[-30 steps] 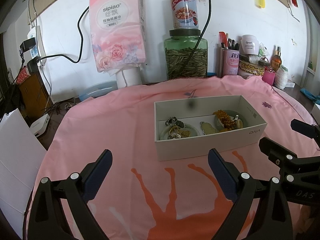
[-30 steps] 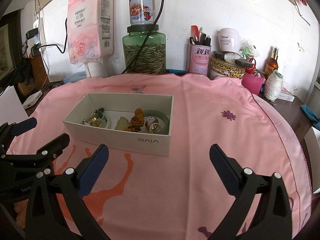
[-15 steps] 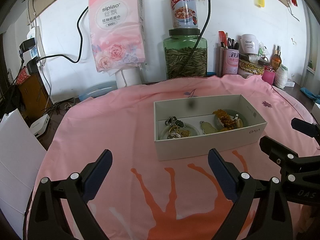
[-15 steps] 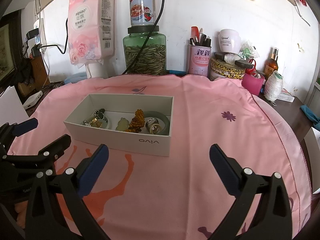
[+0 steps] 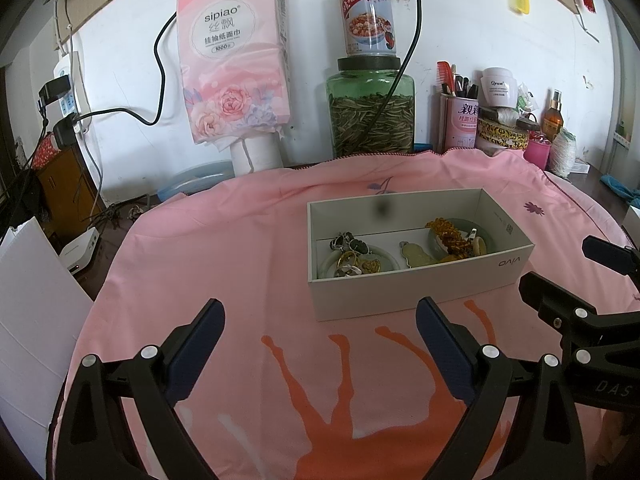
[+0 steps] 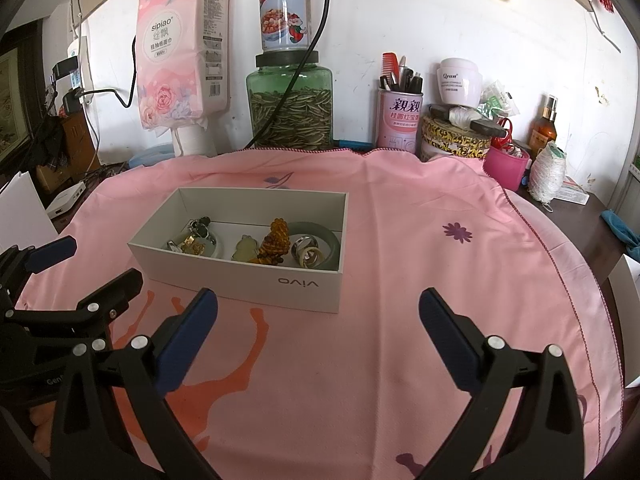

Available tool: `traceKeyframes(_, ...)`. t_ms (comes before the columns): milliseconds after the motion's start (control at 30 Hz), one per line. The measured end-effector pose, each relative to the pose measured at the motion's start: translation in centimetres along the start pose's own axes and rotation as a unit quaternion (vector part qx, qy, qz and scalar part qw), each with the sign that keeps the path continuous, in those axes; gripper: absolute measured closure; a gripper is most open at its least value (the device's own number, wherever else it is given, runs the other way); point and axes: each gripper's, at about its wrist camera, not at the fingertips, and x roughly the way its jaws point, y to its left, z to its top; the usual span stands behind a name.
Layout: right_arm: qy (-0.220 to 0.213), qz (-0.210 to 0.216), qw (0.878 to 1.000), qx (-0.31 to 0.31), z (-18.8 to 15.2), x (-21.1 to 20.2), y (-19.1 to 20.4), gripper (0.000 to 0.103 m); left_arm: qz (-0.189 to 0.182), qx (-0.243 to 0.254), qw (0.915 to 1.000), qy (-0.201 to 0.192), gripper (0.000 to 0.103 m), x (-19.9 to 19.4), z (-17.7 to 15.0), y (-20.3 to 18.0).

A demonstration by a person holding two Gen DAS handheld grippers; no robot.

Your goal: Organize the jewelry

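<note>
From my remote feed I see a pale pink tablecloth [image 6: 420,280] printed with orange branching streaks and small purple flowers. On it sits a white cardboard box [image 6: 256,280] with grey lettering, holding a pale green jade bangle [image 6: 330,238], an amber beaded cluster [image 6: 276,236] and gold-toned trinkets [image 6: 190,246]. Behind stand a green glass jar [image 6: 290,108] of striped seeds, a pink rose-patterned tissue pack [image 6: 182,48] and a pink cylindrical pen holder [image 6: 398,120]. My grippers show black frames with dark blue pads [image 6: 188,334].

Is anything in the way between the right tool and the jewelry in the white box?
Only the white box's own near wall. The jewelry lies behind it, so the open right tool would likely go over the wall. The pink cloth between them is bare.
</note>
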Motion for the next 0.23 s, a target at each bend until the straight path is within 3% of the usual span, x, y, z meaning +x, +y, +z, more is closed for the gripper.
traceKeyframes(233,-0.001,-0.001,1.0,0.002,0.07,-0.04,-0.02,0.007,-0.001,-0.003,1.0,-0.001,0.008,0.04,-0.12,0.17)
